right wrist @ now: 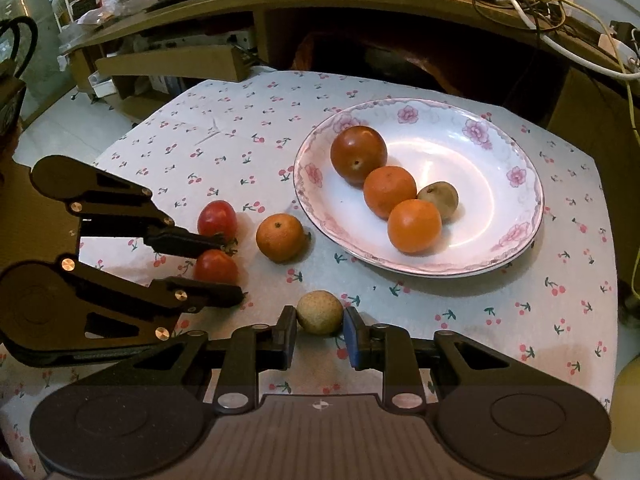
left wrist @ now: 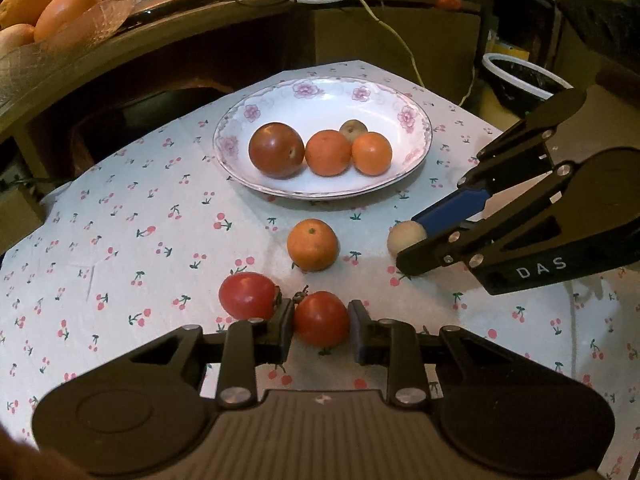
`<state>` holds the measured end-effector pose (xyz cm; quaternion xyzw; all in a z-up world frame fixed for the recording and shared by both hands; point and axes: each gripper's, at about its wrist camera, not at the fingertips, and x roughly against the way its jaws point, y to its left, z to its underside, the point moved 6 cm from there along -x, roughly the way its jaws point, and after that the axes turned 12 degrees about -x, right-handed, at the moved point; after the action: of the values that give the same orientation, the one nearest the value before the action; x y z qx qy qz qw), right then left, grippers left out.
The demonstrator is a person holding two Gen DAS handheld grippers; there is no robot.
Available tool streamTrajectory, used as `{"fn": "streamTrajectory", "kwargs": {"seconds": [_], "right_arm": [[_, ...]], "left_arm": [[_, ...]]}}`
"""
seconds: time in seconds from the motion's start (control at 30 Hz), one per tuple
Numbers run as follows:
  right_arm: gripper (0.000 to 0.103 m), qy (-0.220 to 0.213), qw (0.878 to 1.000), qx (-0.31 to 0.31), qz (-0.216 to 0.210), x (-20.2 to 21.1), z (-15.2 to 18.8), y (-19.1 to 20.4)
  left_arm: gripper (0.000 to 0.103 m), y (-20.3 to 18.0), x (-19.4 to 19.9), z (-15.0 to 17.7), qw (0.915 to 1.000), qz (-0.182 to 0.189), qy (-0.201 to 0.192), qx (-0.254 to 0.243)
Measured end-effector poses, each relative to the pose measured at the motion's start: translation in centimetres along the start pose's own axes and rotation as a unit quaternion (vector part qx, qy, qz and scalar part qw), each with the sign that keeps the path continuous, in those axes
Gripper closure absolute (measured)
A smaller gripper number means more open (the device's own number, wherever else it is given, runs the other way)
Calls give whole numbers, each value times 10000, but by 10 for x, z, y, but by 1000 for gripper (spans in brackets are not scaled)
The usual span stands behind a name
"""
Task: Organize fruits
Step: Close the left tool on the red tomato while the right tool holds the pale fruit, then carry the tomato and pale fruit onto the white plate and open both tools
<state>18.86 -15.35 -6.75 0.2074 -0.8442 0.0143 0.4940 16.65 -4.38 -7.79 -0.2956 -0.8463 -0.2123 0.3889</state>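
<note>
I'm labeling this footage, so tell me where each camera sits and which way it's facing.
Left wrist: on the left gripper, facing the plate; own fingers straddle a tomato, right gripper at right.
Right wrist: on the right gripper, facing the plate; fingers straddle a tan fruit, left gripper at left.
Shared: plate, tomatoes, loose orange.

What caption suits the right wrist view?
Right tool closes around a small brown fruit beside a plate of fruit.

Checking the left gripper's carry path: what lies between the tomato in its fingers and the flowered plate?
In the left wrist view, a loose orange sits on the tablecloth between the tomato at the left gripper and the plate.
</note>
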Motion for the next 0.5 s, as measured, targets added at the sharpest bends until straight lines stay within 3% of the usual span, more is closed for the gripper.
{"fn": "streamTrajectory", "kwargs": {"seconds": [0.23, 0.5], "right_arm": [[78, -65, 10000, -52, -22, 3, -3, -1], [78, -438, 9988, -219, -48, 22, -19, -7]], "left_arm": [[70, -1, 6, -9, 9999, 63, -102, 61], [70, 5, 12, -36, 9992, -51, -390, 103]]}}
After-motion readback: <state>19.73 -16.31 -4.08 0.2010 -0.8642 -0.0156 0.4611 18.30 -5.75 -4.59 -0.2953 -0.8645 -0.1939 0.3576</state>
